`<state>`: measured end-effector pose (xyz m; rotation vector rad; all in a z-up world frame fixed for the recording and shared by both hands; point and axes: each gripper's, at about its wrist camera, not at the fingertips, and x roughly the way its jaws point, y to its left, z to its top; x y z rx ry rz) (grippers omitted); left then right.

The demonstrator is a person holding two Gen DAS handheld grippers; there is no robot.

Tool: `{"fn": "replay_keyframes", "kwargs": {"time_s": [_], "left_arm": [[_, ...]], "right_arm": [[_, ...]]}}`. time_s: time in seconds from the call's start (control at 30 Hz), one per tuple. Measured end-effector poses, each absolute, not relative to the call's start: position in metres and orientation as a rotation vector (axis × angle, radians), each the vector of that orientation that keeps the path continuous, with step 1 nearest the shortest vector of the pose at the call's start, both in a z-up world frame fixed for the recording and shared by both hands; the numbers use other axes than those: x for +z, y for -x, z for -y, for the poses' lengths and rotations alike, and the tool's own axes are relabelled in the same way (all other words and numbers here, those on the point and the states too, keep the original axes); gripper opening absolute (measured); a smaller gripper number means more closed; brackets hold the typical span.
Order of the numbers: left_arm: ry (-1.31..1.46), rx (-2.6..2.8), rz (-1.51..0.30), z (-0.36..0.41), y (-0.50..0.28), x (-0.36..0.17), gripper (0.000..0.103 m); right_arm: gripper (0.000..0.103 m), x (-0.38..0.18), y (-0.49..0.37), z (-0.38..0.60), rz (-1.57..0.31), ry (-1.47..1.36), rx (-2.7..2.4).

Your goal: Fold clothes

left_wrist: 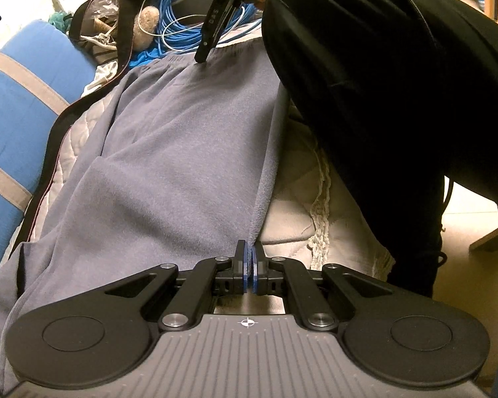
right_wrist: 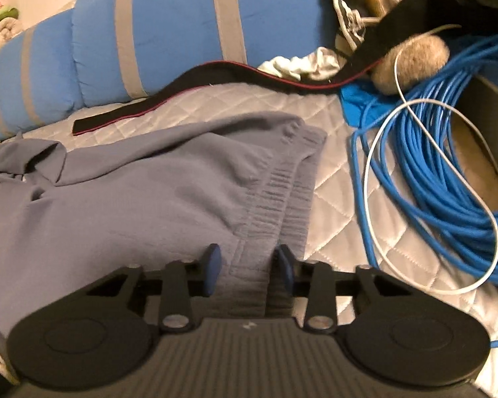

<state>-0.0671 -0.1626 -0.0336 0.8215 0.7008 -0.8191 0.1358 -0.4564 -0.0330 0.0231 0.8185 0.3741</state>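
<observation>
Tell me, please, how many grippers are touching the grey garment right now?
2: the left gripper pinches its near edge, and the right gripper straddles the ribbed waistband of the grey garment.

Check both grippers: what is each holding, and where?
The left gripper pinches the grey pants at a leg's end. The right gripper straddles the waistband, not clamped.

Warm, dim indoor light; my right view smears with motion blur, my left stays sharp, fisheye edges bending.
</observation>
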Motion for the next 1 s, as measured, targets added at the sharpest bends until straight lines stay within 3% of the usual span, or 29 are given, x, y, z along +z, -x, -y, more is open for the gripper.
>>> {"fn": "replay_keyframes", "kwargs": {"time_s": [0.03, 0.1, 0.4, 0.47, 0.5, 0.53, 0.57, 0.7, 0.83, 1.0], "left_arm": [[-0.820, -0.817, -0.699, 0.163, 0.067, -0.033, 0.003], [-0.818, -0.810, -0.683, 0.162, 0.069, -0.032, 0.003], [-0.827, -0.818, -0.680, 0.165, 0.069, -0.033, 0.003], [-0.829, -0.820, -0.680, 0.166, 0.069, -0.033, 0.003], [-0.830, -0.821, -0.680, 0.166, 0.069, -0.033, 0.003], [-0.831, -0.822, -0.680, 0.167, 0.069, -0.033, 0.003], [-0.832, -0.823, -0.681, 0.167, 0.069, -0.034, 0.003], [-0.833, -0.826, -0.686, 0.168, 0.068, -0.034, 0.003], [-0.821, -0.827, -0.687, 0.168, 0.067, -0.033, 0.003], [-0.808, -0.833, -0.696, 0.169, 0.064, -0.033, 0.003]], "right_arm": [[0.012, -0.033, -0.136, 0.459, -0.810, -0.037, 0.365], [0.008, -0.030, -0.135, 0.467, -0.798, -0.080, 0.358], [0.002, -0.033, -0.133, 0.480, -0.827, -0.027, 0.271], [0.008, -0.035, -0.135, 0.485, -0.827, -0.045, 0.248], [0.020, -0.032, -0.135, 0.488, -0.803, -0.068, 0.249], [0.038, -0.030, -0.135, 0.491, -0.780, -0.090, 0.251], [0.041, -0.028, -0.137, 0.492, -0.762, -0.103, 0.251], [0.049, -0.025, -0.162, 0.486, -0.732, -0.114, 0.247], [0.064, -0.028, -0.200, 0.481, -0.728, -0.134, 0.222], [0.065, -0.043, -0.243, 0.484, -0.752, -0.197, 0.178]]}}
